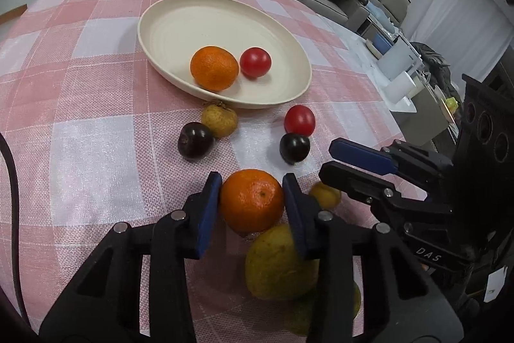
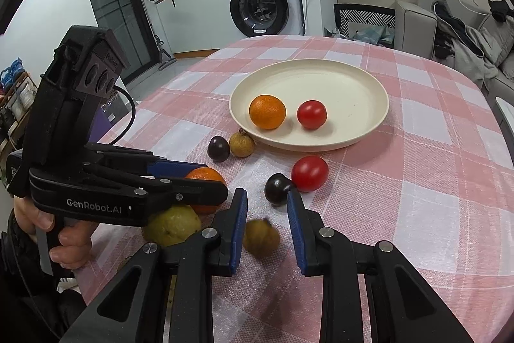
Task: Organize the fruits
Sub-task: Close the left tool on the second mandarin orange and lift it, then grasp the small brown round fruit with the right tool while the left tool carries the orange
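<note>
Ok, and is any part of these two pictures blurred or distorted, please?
Left wrist view: mostly sharp, the orange between the left tongs crisp; soft glare on the tomato on the plate; tablecloth lines bow from the fisheye. Right wrist view: only the small brown fruit between the right tongs is smeared; corners go black.

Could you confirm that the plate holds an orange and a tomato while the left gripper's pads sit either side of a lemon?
Not quite: the left gripper has a second orange between its pads, not a lemon, as the left wrist view shows. The plate does hold an orange and a tomato.
</note>
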Motion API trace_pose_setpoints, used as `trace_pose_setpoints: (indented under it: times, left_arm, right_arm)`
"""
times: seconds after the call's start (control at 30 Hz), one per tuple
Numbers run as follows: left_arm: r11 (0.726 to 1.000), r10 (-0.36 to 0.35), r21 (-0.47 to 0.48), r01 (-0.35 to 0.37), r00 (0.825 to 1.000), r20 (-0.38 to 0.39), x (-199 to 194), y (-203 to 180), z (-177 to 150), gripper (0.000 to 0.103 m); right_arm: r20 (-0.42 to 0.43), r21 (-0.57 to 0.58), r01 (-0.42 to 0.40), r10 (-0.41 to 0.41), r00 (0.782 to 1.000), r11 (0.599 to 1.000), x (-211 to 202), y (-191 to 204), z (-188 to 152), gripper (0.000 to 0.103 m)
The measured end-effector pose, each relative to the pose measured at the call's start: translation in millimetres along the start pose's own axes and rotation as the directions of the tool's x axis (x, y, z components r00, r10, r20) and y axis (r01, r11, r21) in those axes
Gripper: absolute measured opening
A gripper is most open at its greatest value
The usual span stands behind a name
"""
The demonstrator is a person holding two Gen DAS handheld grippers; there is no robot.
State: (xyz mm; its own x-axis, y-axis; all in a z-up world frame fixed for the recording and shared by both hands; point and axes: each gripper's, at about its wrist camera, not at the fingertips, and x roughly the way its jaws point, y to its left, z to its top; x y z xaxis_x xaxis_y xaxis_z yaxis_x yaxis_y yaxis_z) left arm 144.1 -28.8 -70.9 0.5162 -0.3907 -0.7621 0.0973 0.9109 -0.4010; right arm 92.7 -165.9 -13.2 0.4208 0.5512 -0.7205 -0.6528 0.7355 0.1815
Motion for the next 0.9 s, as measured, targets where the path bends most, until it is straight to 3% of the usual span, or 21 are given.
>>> trace_pose_setpoints:
  times: [0.2, 0.53, 0.9]
  left_arm:
    - [1.0, 0.005, 0.012, -0.005, 1.0, 0.02, -4, 0, -1, 0.036]
    - [1.0, 0.007, 0.004, -0.007, 0.997, 0.077, -25, 7, 2, 0.036]
    - [1.0, 0.005, -0.002, -0.005, 0.992, 0.123, -43, 14, 4, 0.035]
  right_arm:
    - [-0.04, -0.005, -0.025, 0.024, 0.999, 1.0, 1, -2, -4, 0.027]
    - [-0.1, -0.172, -0.065, 0.048, 0.994, 0.983, -17, 24, -26, 0.028]
    - [-0.149, -0.211, -0.135, 0.104, 0.983, 0.968, -24, 24, -47, 0.034]
